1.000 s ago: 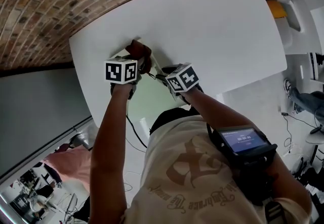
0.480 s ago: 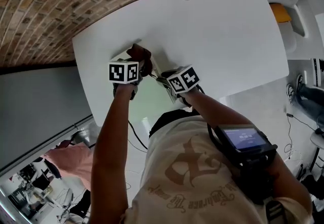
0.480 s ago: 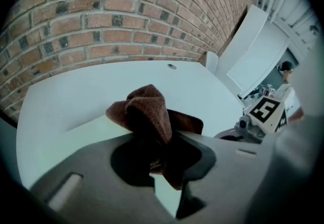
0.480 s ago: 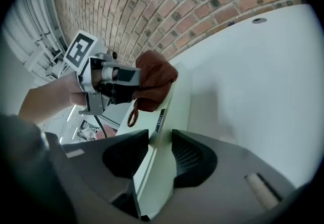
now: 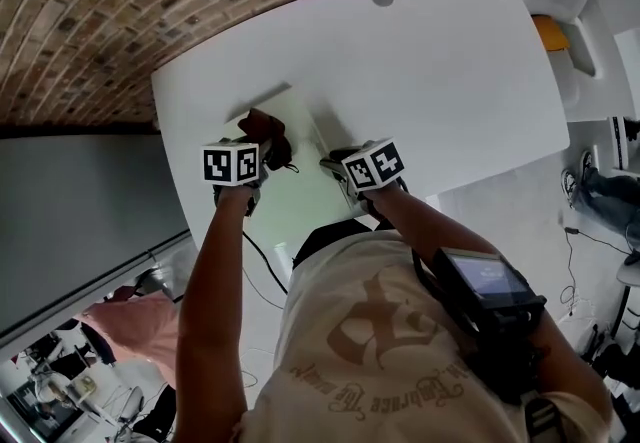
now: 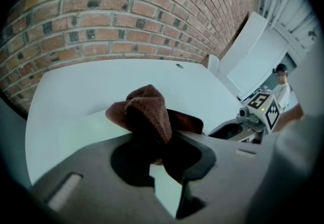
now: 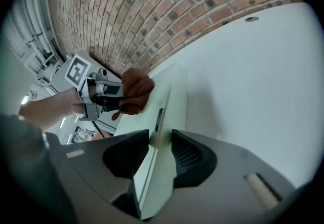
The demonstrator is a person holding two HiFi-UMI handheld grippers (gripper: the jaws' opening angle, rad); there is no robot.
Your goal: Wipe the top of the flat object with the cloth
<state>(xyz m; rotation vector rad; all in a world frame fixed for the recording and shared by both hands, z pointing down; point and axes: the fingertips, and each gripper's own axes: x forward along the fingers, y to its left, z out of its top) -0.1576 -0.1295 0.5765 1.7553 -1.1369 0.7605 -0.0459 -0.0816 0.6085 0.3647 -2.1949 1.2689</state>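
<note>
— White desk (image 5: 450, 61) open ahead of both tools?
— Yes, to its far edge. The left tool (image 6: 163, 144) pinches the cloth (image 6: 149, 112) on the board (image 5: 290, 186); the right tool (image 7: 161, 142) clamps the board's edge.

Brown cloth (image 5: 262, 134), seemingly touching pale board (image 5: 295, 186)

Brown cloth (image 5: 262, 134), pale green flat object (image 5: 290, 186), white table (image 5: 430, 71).

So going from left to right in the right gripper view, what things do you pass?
hand → left gripper → brown cloth → pale board → white table
</note>
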